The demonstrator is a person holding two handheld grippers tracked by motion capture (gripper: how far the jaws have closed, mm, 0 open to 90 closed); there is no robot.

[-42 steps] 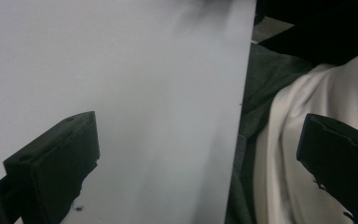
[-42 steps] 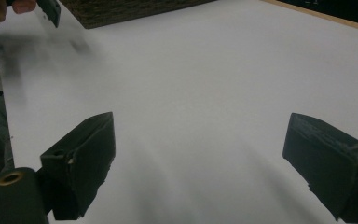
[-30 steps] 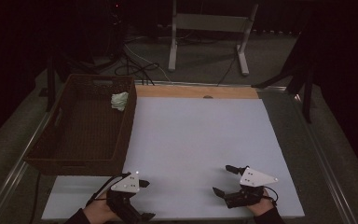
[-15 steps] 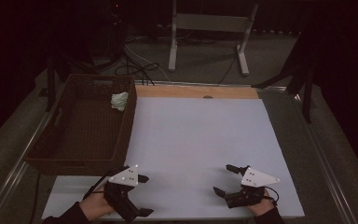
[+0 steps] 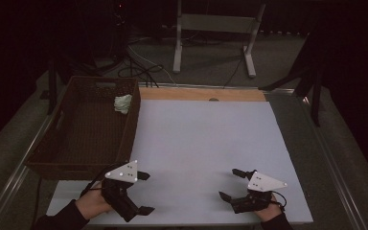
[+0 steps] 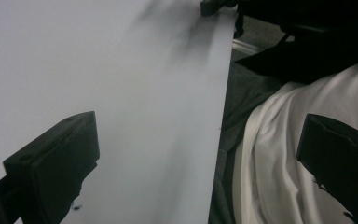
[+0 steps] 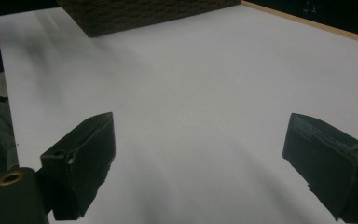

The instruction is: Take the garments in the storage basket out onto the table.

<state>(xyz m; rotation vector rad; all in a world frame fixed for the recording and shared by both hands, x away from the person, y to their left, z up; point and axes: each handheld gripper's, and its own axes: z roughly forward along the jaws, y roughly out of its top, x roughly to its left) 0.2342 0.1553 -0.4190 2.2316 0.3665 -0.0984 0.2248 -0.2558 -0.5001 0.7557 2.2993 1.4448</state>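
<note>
My left gripper (image 5: 145, 192) hovers open over the front left of the white board (image 5: 201, 143), its jaws spread wide with nothing between them. In the left gripper view my left gripper (image 6: 198, 154) looks along the board's front edge toward a white cloth-covered lap (image 6: 279, 154). My right gripper (image 5: 230, 184) stands open at the front right of the board, also holding nothing. In the right gripper view my right gripper (image 7: 200, 149) faces bare white board (image 7: 191, 84), with the basket (image 7: 140, 14) far off.
A brown wicker basket (image 5: 52, 163) stands on the left of the table, with a small pale crumpled thing (image 5: 122, 103) in its far right corner. A wooden strip (image 5: 201, 94) runs along the board's far edge. A metal stand (image 5: 213, 28) is behind the table.
The left gripper has turned and shifted slightly left and toward the front edge over the last second. The right gripper has stayed in place.
</note>
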